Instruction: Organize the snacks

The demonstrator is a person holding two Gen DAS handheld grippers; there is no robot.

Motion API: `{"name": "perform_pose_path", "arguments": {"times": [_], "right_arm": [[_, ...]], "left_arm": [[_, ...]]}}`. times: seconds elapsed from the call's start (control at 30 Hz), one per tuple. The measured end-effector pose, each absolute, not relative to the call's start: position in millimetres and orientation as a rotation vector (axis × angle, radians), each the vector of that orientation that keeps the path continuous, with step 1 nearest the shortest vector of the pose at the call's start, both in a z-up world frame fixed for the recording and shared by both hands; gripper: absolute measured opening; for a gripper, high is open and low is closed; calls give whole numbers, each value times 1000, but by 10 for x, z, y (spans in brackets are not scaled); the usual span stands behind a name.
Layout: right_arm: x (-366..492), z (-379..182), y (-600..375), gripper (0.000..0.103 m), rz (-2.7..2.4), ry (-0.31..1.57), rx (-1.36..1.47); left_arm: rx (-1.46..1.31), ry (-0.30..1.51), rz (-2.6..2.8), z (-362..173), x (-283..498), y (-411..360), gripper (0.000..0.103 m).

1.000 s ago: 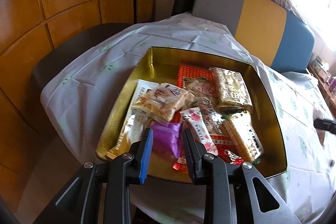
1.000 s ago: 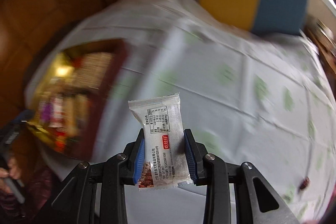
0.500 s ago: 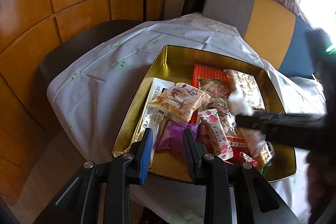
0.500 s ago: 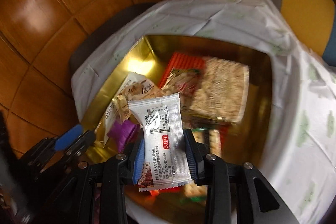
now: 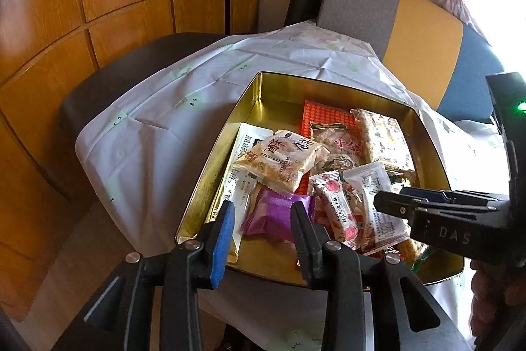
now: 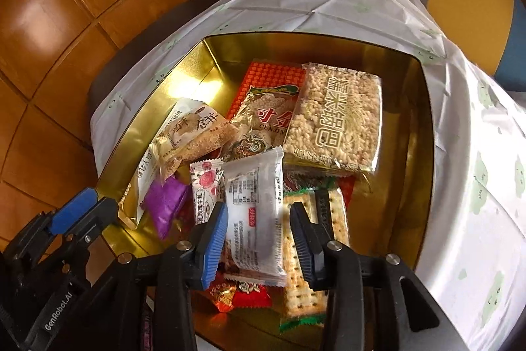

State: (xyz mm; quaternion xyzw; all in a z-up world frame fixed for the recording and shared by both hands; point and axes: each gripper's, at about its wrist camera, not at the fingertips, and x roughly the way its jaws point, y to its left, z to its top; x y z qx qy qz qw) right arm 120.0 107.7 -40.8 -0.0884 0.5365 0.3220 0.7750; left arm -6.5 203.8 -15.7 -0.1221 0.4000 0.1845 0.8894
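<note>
The tin (image 6: pixel 424 127) sits on the tabletop (image 6: pixel 476 186), mid-frame. Snacks (image 6: pixel 335 120) lie heaped in it; a packet (image 6: pixel 253 213) lies atop them between my right jaws.

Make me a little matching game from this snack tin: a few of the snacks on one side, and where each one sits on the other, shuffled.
Things:
1. purple packet
2. rice cracker block
3. white packet with a printed label
4. orange-red patterned box

Places:
A. between the right gripper jaws, which are opening
B. toward the tin's far wall, under other snacks
C. near the tin's left wall, beside the rose-printed packet
D. on top of the pile, toward the tin's right side

Pairs: 1-C, 2-D, 3-A, 4-B
</note>
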Motion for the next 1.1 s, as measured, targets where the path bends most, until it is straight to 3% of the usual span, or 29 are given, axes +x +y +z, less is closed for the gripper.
{"name": "perform_pose_path", "arguments": {"times": [0.5, 1.1], "right_arm": [[846, -67, 615, 40, 576, 1007, -175], [324, 68, -67, 40, 339, 849, -154]], "left_arm": [[-204, 788, 373, -32, -143, 1808, 43], [-159, 703, 352, 94, -284, 1383, 61]]}}
